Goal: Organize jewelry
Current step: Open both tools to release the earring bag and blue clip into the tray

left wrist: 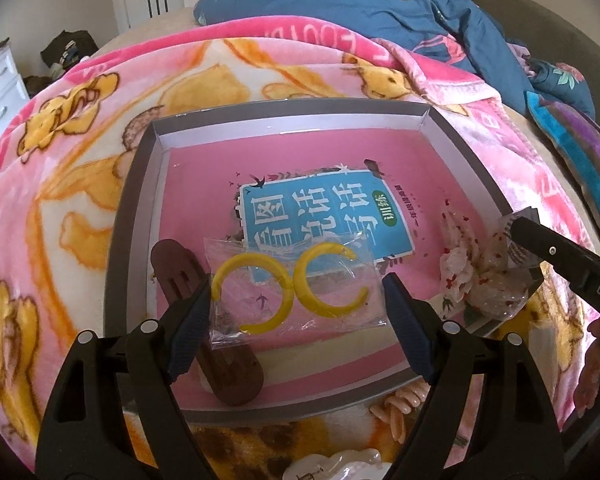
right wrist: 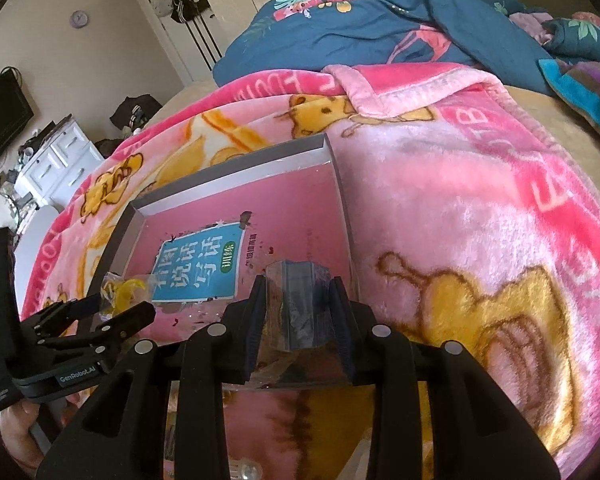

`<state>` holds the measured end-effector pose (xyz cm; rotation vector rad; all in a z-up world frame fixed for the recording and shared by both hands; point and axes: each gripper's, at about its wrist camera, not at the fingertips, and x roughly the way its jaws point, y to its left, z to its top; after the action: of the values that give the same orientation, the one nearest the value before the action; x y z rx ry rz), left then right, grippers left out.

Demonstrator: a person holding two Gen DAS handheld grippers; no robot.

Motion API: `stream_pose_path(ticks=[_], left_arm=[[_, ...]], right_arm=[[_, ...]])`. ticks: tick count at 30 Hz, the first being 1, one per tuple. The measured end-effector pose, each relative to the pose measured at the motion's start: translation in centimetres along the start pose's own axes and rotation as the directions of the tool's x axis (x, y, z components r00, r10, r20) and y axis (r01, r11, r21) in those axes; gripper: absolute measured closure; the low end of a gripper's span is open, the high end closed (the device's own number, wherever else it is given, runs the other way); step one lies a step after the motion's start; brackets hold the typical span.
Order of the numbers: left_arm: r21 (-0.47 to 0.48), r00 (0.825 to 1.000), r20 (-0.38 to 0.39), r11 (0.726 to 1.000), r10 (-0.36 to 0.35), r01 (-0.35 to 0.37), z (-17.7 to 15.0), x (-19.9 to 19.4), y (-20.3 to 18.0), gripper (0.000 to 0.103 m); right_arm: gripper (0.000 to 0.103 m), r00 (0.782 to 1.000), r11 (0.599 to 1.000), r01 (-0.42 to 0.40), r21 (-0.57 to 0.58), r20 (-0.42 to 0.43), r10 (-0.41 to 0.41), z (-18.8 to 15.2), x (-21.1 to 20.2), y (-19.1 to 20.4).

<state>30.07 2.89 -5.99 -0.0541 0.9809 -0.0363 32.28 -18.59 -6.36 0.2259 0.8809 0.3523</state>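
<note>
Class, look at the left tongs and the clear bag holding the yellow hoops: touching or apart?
Cannot tell. In the left wrist view the left tongs stand open around the clear bag; its edge reaches one finger, but contact is unclear.

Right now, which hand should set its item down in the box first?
Probably the right: its tool is shut on a clear packet above the box's edge. The left tool is open around the yellow hoops bag.

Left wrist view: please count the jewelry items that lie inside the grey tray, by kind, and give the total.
Yellow hoops in a clear bag: 2
Brown hair clip: 1
Clear packet with red specks, held by the right gripper: 1
Total: 4
The pink coil lies outside the tray, so it is not counted.
</note>
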Motion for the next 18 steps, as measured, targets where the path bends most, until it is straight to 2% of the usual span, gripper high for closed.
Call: stream_pose_path(ticks=[11,18], left_arm=[[0.003,1.000,0.023,1.000,-0.006,0.006,-0.1,-1.1,0.1,0.028],[0.004,0.999,0.033,1.000,0.002,-0.002,0.0,-1.3,0.1,0.024]], right_arm=[[0.056,0.998,1.000,-0.008,0.026,0.055,0.007,-0.4,-2.9,0.0],[0.038,0.995,1.000,-0.002,0.009,0.099,0.001,-1.1,-5.3,0.7]])
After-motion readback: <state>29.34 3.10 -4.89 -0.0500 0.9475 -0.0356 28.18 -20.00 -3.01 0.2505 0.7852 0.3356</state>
